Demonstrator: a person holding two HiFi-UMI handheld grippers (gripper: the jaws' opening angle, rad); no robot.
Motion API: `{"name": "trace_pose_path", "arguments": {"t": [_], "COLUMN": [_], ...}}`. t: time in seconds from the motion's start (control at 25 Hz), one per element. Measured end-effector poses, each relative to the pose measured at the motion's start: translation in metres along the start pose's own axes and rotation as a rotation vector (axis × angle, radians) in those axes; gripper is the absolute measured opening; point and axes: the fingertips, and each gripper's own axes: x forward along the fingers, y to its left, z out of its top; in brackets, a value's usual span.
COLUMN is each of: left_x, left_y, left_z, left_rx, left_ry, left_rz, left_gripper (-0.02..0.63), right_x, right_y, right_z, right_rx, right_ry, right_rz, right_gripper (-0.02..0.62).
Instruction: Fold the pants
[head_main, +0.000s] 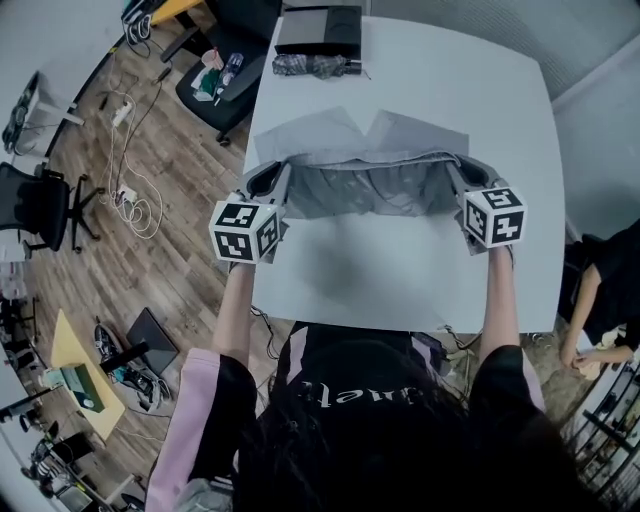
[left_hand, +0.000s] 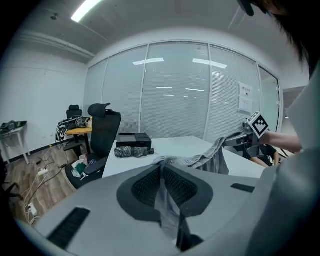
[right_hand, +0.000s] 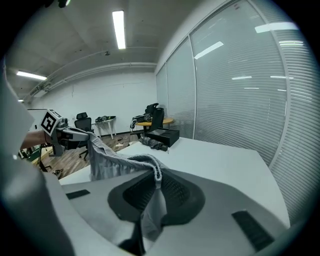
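Grey pants (head_main: 362, 165) lie across the white table (head_main: 400, 270), their legs spread flat toward the far side. The waistband end is lifted off the table and stretched between both grippers. My left gripper (head_main: 270, 182) is shut on the waistband's left corner, and grey cloth (left_hand: 167, 197) runs down between its dark pads. My right gripper (head_main: 458, 172) is shut on the right corner, where the cloth (right_hand: 152, 200) is pinched between its pads. The opposite gripper shows in each gripper view with the pants (left_hand: 216, 157) hanging from it.
A folded dark umbrella (head_main: 312, 66) and a black box (head_main: 320, 30) sit at the table's far edge. A black office chair (head_main: 222, 72) stands at the far left corner, cables trail over the wooden floor, and a person (head_main: 600, 300) sits to the right.
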Motion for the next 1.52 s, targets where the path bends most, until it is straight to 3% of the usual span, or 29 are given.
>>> {"name": "trace_pose_path", "arguments": {"t": [0.32, 0.64, 1.0, 1.32, 1.44, 1.52], "left_x": [0.064, 0.124, 0.149, 0.150, 0.146, 0.139], "left_y": [0.044, 0.069, 0.075, 0.072, 0.070, 0.072], "left_z": [-0.011, -0.061, -0.109, -0.138, -0.134, -0.126], "left_rx": [-0.012, -0.014, -0.011, 0.008, 0.037, 0.022], "left_ry": [0.089, 0.253, 0.380, 0.453, 0.444, 0.420], "left_rz": [-0.006, -0.015, -0.029, -0.018, -0.003, 0.007], "left_gripper": [0.046, 0.046, 0.046, 0.048, 0.075, 0.087], "right_x": [0.077, 0.139, 0.166, 0.166, 0.159, 0.150], "right_y": [-0.024, -0.039, -0.041, -0.038, -0.033, -0.031], "right_z": [-0.002, -0.052, -0.108, -0.112, -0.107, -0.099], "right_rx": [-0.015, -0.014, 0.053, 0.088, 0.097, 0.083], "right_ry": [0.110, 0.253, 0.365, 0.362, 0.349, 0.323], "right_rz": [0.006, 0.008, 0.026, 0.032, 0.071, 0.074], "right_gripper": [0.046, 0.046, 0.046, 0.049, 0.144, 0.155]}}
